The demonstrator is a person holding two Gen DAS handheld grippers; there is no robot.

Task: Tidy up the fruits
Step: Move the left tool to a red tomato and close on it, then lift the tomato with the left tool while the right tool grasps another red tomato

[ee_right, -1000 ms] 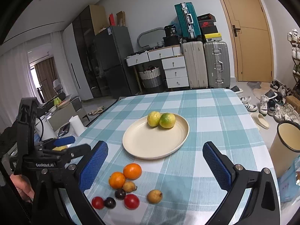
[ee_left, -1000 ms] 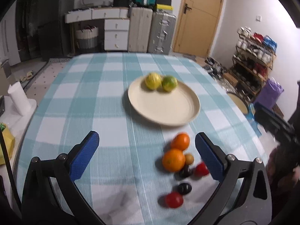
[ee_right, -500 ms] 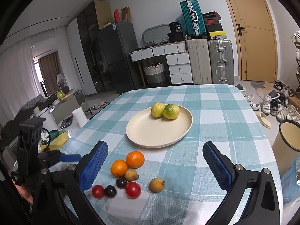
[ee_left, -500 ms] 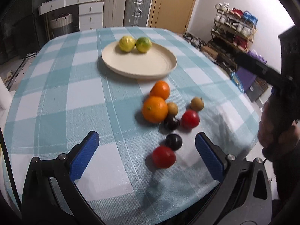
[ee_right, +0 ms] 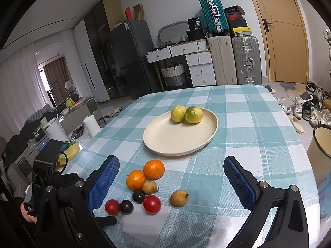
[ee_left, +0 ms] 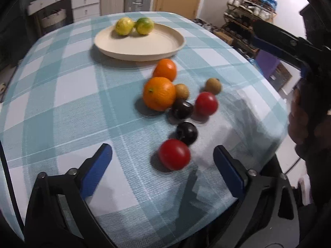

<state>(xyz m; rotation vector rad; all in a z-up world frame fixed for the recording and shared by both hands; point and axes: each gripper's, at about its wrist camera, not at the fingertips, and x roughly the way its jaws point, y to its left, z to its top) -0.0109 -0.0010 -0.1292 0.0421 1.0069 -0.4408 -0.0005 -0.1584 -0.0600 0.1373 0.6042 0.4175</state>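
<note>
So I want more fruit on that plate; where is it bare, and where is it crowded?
The plate is bare across its near part, up to the two lemons at its far rim. The cloth right of it is bare. It is crowded around the oranges.

bare counter lies open left of the fruit cluster. the cluster is packed tight, fruits touching or just beside each other. the plate blocks the far side, its near half free.

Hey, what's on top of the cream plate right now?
Two yellow-green citrus fruits sit touching near the far rim of the cream plate. The plate surface right under them is hidden.
</note>
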